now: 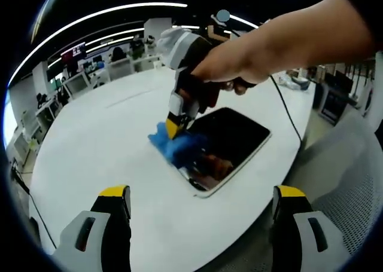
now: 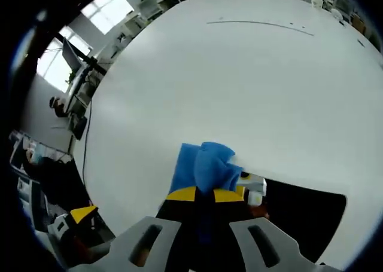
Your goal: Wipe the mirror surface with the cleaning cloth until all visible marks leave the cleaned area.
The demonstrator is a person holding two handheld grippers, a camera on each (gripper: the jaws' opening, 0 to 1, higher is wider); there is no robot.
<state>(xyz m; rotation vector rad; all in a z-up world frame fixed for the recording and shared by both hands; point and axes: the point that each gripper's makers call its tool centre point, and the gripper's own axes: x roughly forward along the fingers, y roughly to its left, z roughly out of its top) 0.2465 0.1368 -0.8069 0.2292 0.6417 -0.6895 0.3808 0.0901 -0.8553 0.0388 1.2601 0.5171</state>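
You will find no legible text, label, brand, number or sign here; the distant wall screen (image 1: 73, 49) is too blurred to read

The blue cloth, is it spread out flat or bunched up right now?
Bunched up. The cloth sits crumpled in folds, pinched in the right tongs at the edge of the mirror on the table.

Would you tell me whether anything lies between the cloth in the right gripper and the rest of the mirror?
Nothing visible does. The right gripper holds the blue cloth at one end of the mirror, whose dark surface beyond is bare.
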